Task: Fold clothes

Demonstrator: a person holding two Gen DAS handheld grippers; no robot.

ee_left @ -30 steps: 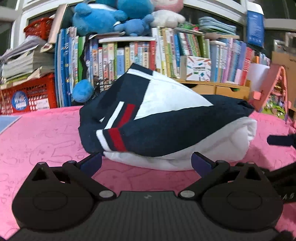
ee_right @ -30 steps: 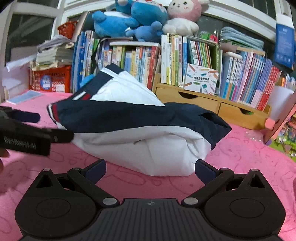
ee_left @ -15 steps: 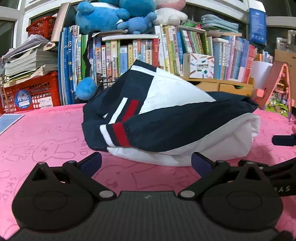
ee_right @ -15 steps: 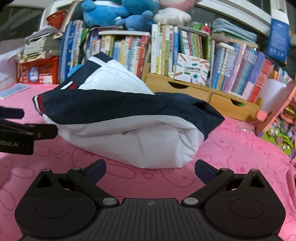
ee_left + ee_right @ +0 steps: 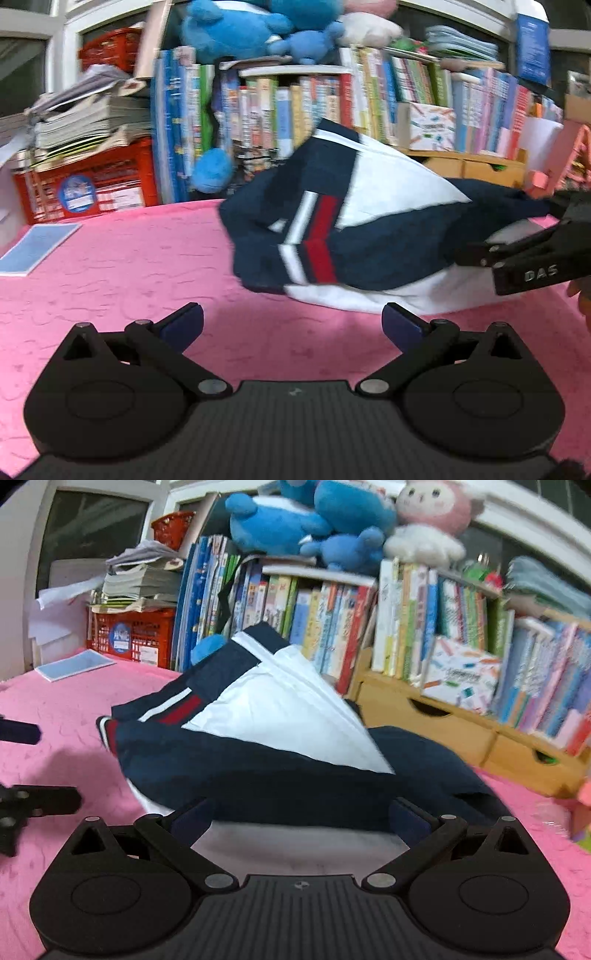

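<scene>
1. Count: I see 1 folded navy-and-white cloth jacket w/ red and white stripes (image 5: 354,229), 2 hand-held grippers, 1 red plastic crate (image 5: 92,184), 1 flat light-blue booklet (image 5: 38,247), 2 wooden drawers (image 5: 476,734), approx 4 plush toys on top of the books; the books are too many to count.
2. Jacket lies bundled on the pink patterned cloth surface (image 5: 129,273), in front of the row of books (image 5: 325,627).
3. Left gripper (image 5: 291,325): jaws wide apart, nothing between them, pink cloth under them. Jacket is ahead and a bit to the right, apart from the fingertips (image 5: 184,321).
4. Right gripper (image 5: 301,818): jaws apart too, and the jacket's near edge sits between the fingers (image 5: 192,819), white underside showing just above the gripper body. Can't tell whether the pads touch the fabric.
5. In the left wrist view the right gripper comes in from the right at the jacket's right end; in the right wrist view the left one is at the left edge, clear of the jacket.
6. Containers: the crate carries a stack of papers and books on top; its inside isn't visible. Drawers are shut.
</scene>
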